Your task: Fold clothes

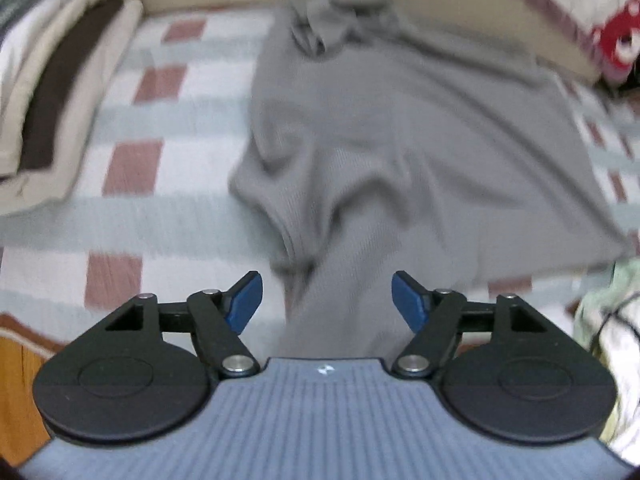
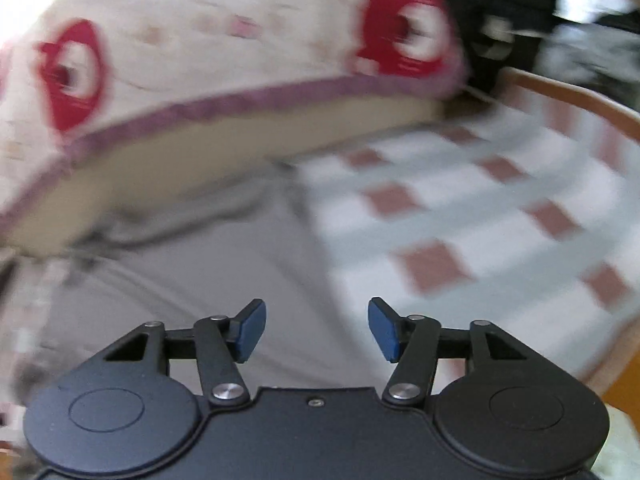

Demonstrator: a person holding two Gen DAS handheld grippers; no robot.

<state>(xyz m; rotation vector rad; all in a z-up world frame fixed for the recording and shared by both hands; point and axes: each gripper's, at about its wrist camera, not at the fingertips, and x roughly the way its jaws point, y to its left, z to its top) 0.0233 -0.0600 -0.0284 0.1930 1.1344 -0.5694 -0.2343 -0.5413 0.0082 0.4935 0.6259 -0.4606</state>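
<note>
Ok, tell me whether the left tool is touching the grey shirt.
Apart. The left wrist view shows the left tool open above the grey shirt, both blue pads bare, with nothing pinched between them.

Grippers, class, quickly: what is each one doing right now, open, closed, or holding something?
Left gripper: open, holding nothing; the grey garment lies beyond its pads.
Right gripper: open, holding nothing.

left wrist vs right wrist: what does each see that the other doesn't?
Left wrist only: stack of folded clothes on the left, the grey garment's rumpled near end, and the left gripper, open.
Right wrist only: dark clutter beyond the bed and the right gripper, open.
Both: grey garment, checked bedcover, red-patterned pillow.
</note>
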